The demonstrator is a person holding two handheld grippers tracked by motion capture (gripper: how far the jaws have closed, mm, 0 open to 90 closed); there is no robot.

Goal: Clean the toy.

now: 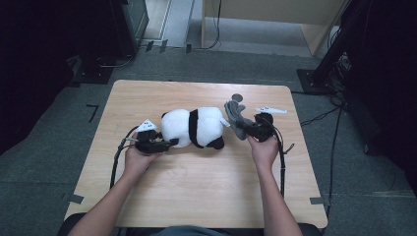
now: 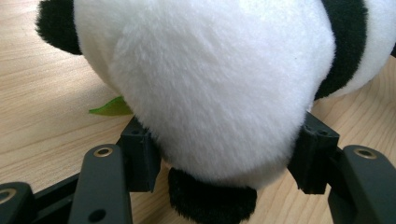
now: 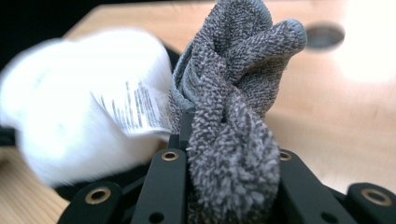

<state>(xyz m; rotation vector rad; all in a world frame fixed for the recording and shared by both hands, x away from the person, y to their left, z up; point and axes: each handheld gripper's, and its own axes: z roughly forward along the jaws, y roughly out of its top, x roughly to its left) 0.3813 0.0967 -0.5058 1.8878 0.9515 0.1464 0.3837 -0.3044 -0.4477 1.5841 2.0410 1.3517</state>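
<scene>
Gripping the plush panda (image 1: 193,127) at table centre, the left gripper (image 1: 169,143) pinches its white rump from nine o'clock. At the panda's three o'clock, the right gripper (image 1: 244,129) clamps a grey terry cloth (image 1: 237,118), bunched upward just beside the toy's tag (image 3: 133,106).

panda's tag (image 3: 135,109), print seemingly illegible

The high view looks forward and down on the whole wooden table (image 1: 196,191) from the person's side. The left gripper view sits very close to the plush panda (image 2: 210,79), centre frame. The right gripper view sits close to a grey cloth (image 3: 233,116), with the panda blurred at left.
</scene>
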